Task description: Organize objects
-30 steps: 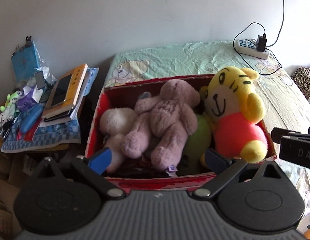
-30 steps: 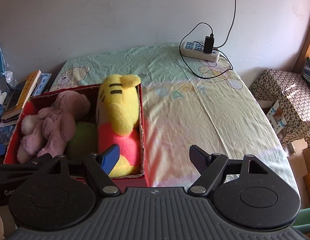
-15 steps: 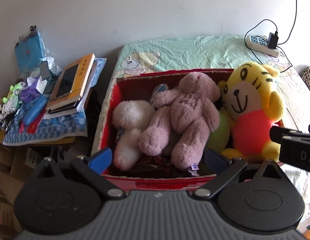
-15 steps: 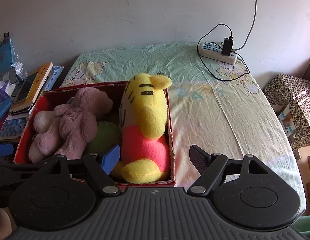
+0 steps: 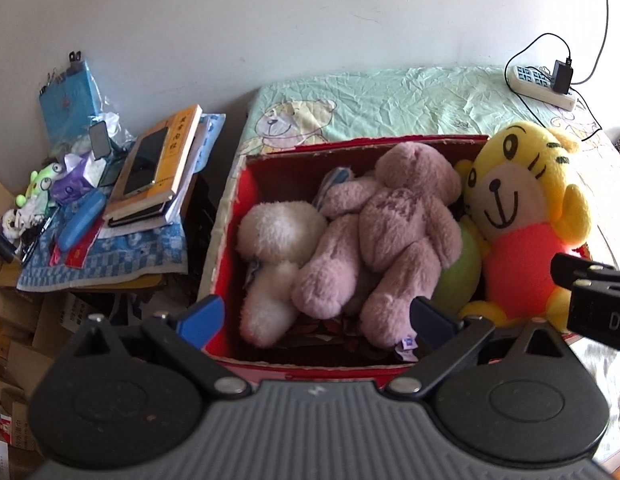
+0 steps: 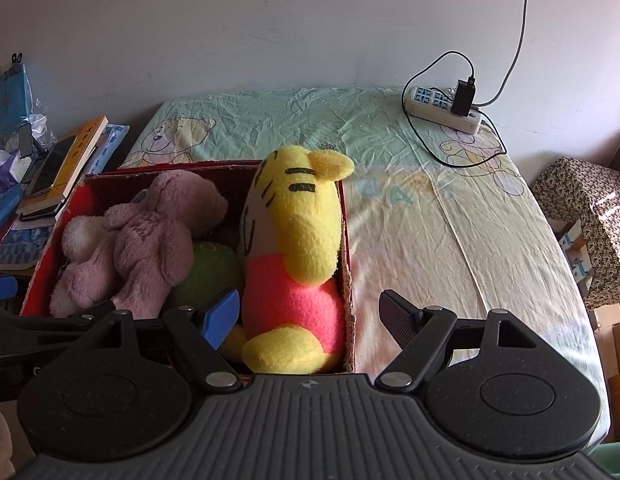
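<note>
Box [image 5: 229, 216], red, centre frame, holding pink bear [image 5: 394, 220], white plush [image 5: 277, 240] and yellow tiger [image 6: 297, 240]; left gripper [image 5: 314, 320] and right gripper [image 6: 310, 316] both spread, empty.

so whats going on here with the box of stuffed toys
A person holds two grippers over a red box on the bed. It holds a yellow tiger plush, a pink bear and a white plush. Left gripper and right gripper are both open and empty.
</note>
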The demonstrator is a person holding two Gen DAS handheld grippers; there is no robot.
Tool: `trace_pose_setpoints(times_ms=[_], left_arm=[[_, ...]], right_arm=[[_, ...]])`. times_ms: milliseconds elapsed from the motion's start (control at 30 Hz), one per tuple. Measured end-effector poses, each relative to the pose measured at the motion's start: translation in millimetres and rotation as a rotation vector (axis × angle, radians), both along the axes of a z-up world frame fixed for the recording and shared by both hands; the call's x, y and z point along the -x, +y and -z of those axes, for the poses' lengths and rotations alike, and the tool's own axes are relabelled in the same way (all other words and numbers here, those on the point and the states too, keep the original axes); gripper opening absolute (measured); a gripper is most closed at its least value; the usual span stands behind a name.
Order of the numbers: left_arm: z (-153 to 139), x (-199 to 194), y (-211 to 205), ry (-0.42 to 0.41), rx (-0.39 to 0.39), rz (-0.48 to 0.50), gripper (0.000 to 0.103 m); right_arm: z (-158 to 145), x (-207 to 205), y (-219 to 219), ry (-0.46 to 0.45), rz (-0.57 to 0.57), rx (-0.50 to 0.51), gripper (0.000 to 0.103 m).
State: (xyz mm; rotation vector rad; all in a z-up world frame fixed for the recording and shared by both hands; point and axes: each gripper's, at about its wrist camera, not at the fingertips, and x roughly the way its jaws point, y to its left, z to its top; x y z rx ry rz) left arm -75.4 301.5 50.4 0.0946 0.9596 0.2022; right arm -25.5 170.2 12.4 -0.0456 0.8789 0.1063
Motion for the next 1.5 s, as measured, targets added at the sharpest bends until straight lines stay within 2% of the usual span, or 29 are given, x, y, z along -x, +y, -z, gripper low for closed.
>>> trace_pose_setpoints(times_ms=[700,1133,1367,1500], left_arm=[[3,-4,22,-0.009,0.031,-0.019,0.1],[10,-7,30,0.027,0.102,-0.024,0.1],[12,-6,26,0.02,0.103,-0.019,0.1],[17,-7,21,0.036,0.107,0.002,0.1]], right_arm=[[1,-8,13,-0.007,0.007,0.011,0.084],[9,-6,13,0.023,0.006,-0.053,0.084],[11,0,8,0.014,0.01,-0.078,0.083],[14,-1,2,0.022,0.027,-0.088,0.079]])
